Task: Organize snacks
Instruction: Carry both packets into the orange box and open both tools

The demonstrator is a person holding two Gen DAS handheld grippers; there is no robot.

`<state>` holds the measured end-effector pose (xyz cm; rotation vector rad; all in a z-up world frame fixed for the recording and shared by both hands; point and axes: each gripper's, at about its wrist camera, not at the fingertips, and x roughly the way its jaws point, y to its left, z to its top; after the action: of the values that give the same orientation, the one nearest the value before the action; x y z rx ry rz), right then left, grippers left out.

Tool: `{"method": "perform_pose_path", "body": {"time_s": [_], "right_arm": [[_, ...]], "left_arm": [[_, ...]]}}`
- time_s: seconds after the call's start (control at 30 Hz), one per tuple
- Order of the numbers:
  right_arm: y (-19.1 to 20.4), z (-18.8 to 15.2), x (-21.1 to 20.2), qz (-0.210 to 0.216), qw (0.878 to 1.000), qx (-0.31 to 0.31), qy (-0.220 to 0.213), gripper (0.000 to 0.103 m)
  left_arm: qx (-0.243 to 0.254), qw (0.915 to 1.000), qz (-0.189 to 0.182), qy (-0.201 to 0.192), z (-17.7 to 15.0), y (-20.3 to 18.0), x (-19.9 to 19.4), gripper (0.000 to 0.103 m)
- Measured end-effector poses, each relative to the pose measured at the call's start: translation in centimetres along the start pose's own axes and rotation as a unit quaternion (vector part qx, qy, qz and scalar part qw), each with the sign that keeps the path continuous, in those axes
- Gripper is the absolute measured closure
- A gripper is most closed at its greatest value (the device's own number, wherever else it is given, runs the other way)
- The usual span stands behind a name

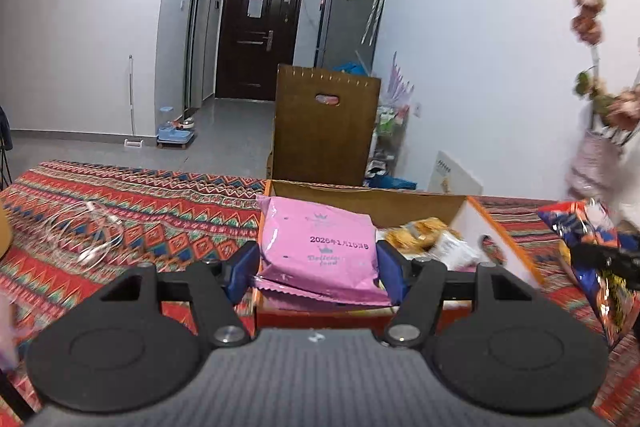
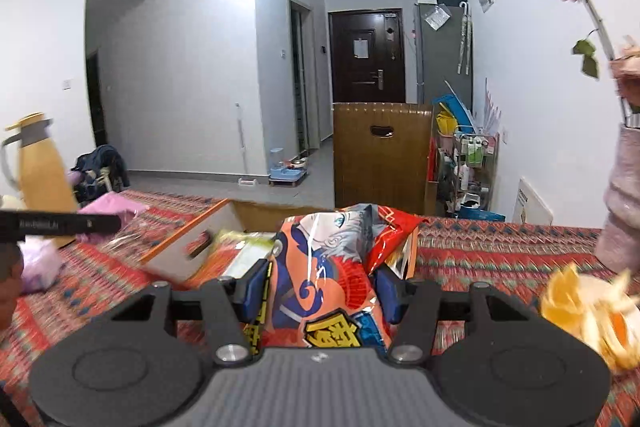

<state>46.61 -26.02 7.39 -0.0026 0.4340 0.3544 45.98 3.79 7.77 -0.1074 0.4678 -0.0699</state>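
Left gripper (image 1: 318,269) in your hand pinches a glossy pink packet (image 1: 316,249) over the cardboard box (image 1: 424,205) near the desk's far edge; right gripper (image 2: 320,287) clamps a crinkly orange snack bag (image 2: 328,267) beside the box's right wall.

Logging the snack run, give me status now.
Left gripper shut on pink packet. Right gripper shut on cartoon bag. Box open ahead. Nothing blocking.
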Motion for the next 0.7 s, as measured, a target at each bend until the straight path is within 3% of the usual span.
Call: {"method": "perform_pose_path", "body": {"time_s": [0.2,0.4,0.5,0.57,0.7], "right_arm": [[-1.8,0.9,9.3,-0.017,0.999,0.021,0.031,0.049],[-1.4,-0.7,15.4,-0.061,0.995,-0.015,0.079,0.048],[-0.5,-1.7,16.4,-0.091,0.990,-0.054,0.090,0.037],[-0.3,-1.6,16.3,-0.089,0.991,-0.056,0.083,0.036],[-0.3,-1.5,15.7,-0.084,0.992,-0.056,0.079,0.034]], "left_arm": [[-0.018,0.9995,0.006,0.027,0.0,0.3,7.3,0.039],[0.011,0.9975,0.003,0.069,-1.9,0.1,10.2,0.036],[0.039,0.9974,0.007,0.060,-2.5,-0.3,9.8,0.033],[0.029,0.9976,-0.006,0.063,-2.5,-0.2,9.7,0.026],[0.022,0.9973,-0.013,0.068,-2.3,-0.1,9.7,0.025]]}}
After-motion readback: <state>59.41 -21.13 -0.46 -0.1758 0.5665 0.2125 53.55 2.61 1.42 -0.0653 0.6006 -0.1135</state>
